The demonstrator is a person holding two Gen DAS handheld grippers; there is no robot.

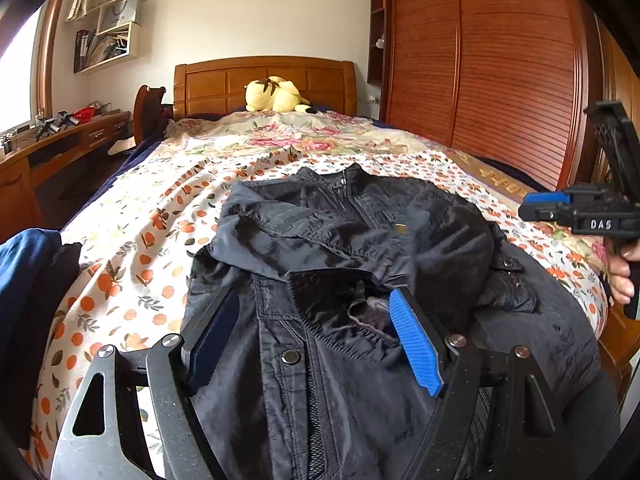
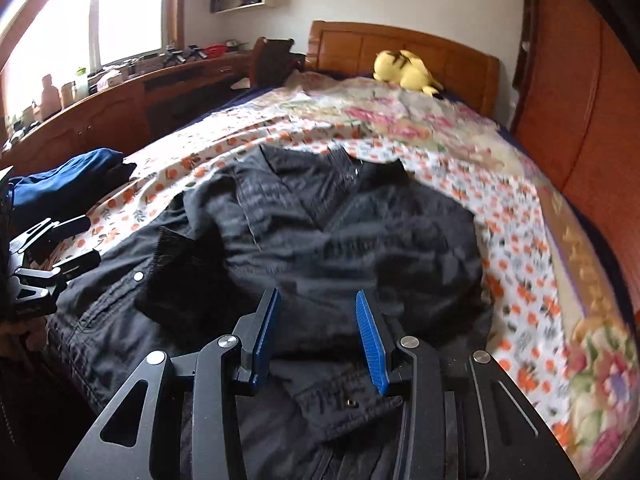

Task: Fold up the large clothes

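Note:
A large black jacket point(image 1: 340, 248) lies on the bed, collar toward the headboard, both sleeves folded in over the chest. It also shows in the right wrist view point(image 2: 320, 232). My left gripper point(image 1: 316, 312) is open and empty, hovering over the jacket's lower front by the snap placket. My right gripper point(image 2: 318, 312) is open and empty above the jacket's right side; it also shows in the left wrist view point(image 1: 560, 208) at the right edge, held above the bed. The left gripper shows at the left edge of the right wrist view point(image 2: 60, 240).
The bed has a floral orange-print cover point(image 1: 160, 220) and a wooden headboard point(image 1: 264, 84) with a yellow plush toy point(image 1: 276, 96). A blue folded garment point(image 2: 68, 184) lies at the bed's left edge. A wooden desk point(image 2: 100, 112) stands left, a wardrobe point(image 1: 500, 80) right.

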